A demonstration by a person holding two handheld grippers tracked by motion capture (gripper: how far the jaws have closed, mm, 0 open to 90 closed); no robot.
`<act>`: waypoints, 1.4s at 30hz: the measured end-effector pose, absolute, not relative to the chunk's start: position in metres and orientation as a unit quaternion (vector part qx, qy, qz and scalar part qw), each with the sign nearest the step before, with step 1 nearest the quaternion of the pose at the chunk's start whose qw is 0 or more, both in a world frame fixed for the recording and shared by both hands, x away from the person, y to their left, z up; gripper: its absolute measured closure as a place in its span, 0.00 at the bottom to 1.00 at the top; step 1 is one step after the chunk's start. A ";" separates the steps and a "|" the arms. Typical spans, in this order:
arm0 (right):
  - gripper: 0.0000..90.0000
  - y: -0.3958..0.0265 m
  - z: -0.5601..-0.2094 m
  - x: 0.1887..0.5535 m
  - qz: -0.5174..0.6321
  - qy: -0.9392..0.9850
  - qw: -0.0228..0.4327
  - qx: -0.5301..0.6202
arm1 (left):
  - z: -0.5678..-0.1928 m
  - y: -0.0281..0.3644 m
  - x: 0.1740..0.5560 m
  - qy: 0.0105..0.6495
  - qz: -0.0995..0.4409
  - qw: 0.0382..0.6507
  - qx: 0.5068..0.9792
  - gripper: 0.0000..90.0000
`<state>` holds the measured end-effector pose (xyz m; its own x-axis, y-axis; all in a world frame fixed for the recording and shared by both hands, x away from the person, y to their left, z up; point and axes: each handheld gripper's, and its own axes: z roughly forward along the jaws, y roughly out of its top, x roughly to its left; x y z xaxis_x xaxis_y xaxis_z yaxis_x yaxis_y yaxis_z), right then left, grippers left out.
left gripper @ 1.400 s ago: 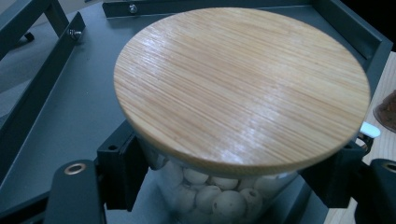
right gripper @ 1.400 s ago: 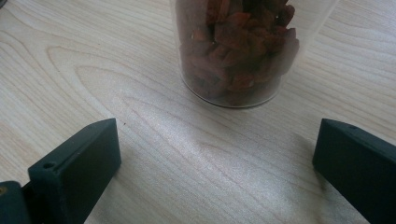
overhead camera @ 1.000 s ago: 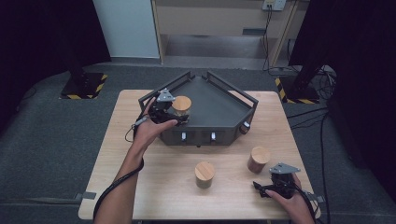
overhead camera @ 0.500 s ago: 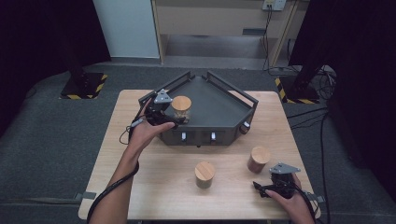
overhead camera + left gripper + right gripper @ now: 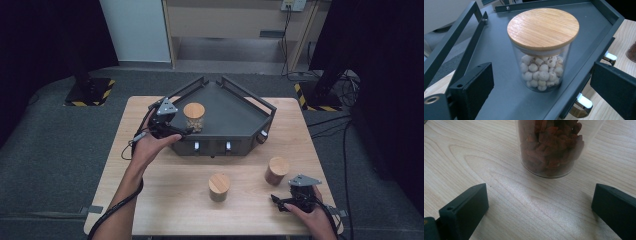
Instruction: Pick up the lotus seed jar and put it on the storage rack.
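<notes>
On the left side of the table I have my left gripper (image 5: 186,131) at the edge of the dark metal tray (image 5: 235,117). Its jaws have just been opening and now they stand wide apart, with nothing pressed between them. Just ahead of them stands the jar of white puffed balls (image 5: 541,53), upright on the smooth flat floor of the tray, near its left rail. It is a round jar of clear glass with a flat bamboo lid (image 5: 543,28) whose fine grain runs in straight lines; the balls inside are pale, round and a little rough. The tray has an angular shape that narrows to a point at the far side, with low walls and thin bar rails, and two small silver handles (image 5: 212,146) on its front wall.

More to the right, on the pale wooden table (image 5: 170,200) with soft wavy grain, a second jar with a bamboo lid (image 5: 219,186) stands in front of the tray, well apart from both grippers. I cannot tell what is inside it.

Near the right edge stands the jar of reddish-brown dried pieces (image 5: 555,147), also clear glass with a wooden lid, upright on the bare table. My right gripper (image 5: 280,202) is low on the table just before it. Its square black jaws are spread wide and released; the jar is beyond their tips and they do not touch it. Nothing stands between this gripper and the jar.
</notes>
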<state>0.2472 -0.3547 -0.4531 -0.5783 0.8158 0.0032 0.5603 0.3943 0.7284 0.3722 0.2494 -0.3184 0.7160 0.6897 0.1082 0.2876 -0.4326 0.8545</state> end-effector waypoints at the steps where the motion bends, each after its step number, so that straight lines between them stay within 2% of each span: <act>1: 0.01 -0.355 -0.453 0.247 0.353 0.815 0.181 0.422 | -0.318 0.250 0.370 0.299 0.229 0.440 0.815 0.05; 15: 0.01 -0.355 -0.453 0.247 0.353 0.815 0.181 0.422 | -0.317 0.253 0.353 0.291 0.235 0.434 0.820 0.05; 42: 0.01 -0.355 -0.453 0.247 0.353 0.815 0.181 0.422 | -0.337 0.252 0.320 0.278 0.234 0.431 0.826 0.03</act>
<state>0.2472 -0.3545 -0.4531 -0.5781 0.8159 0.0026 0.5602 0.3945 0.7284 0.3203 0.2523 -0.3369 0.7357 0.6611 0.1472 0.2572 -0.4738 0.8422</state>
